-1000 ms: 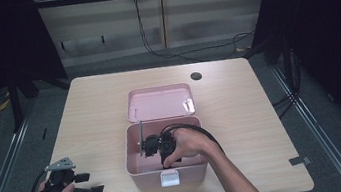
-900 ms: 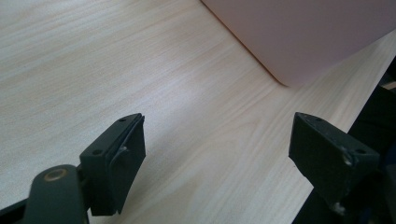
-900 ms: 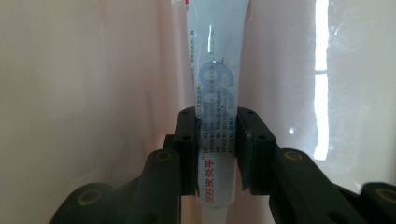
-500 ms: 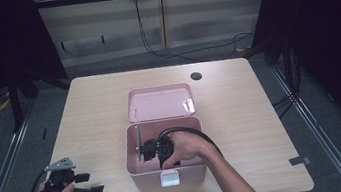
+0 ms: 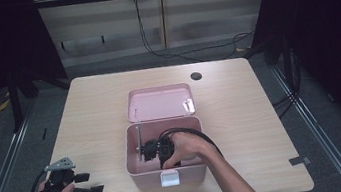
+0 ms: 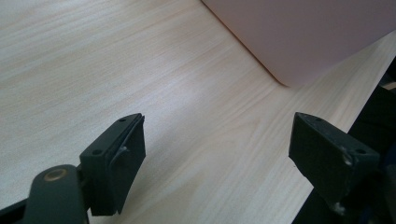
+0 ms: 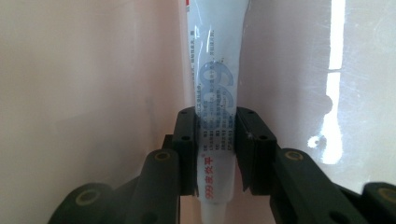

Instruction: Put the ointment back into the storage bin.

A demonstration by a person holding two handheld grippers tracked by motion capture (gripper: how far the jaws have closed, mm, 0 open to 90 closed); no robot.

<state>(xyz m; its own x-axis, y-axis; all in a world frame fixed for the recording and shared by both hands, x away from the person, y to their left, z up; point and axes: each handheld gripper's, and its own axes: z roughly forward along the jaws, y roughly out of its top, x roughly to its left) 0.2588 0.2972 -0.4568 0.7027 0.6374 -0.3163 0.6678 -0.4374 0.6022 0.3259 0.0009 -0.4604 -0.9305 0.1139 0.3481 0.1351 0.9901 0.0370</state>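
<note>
A pink box stands open at the table's middle front, its lid lying back behind it. My right gripper reaches into the box, held by a hand coming from the right. In the right gripper view its jaws are shut on a white tube with blue and red print, which stands up along the pink inner wall. A thin grey strip by the box's left wall may be that tube. My left gripper rests open at the front left, nothing between its fingers.
The box's outer corner lies just ahead of the left gripper, near the table's front edge. A dark round hole sits at the table's back right, and a small grey patch at the front right corner.
The right hand with its gripper has shifted slightly toward the near left inside the box. The left gripper has stayed where it was.
</note>
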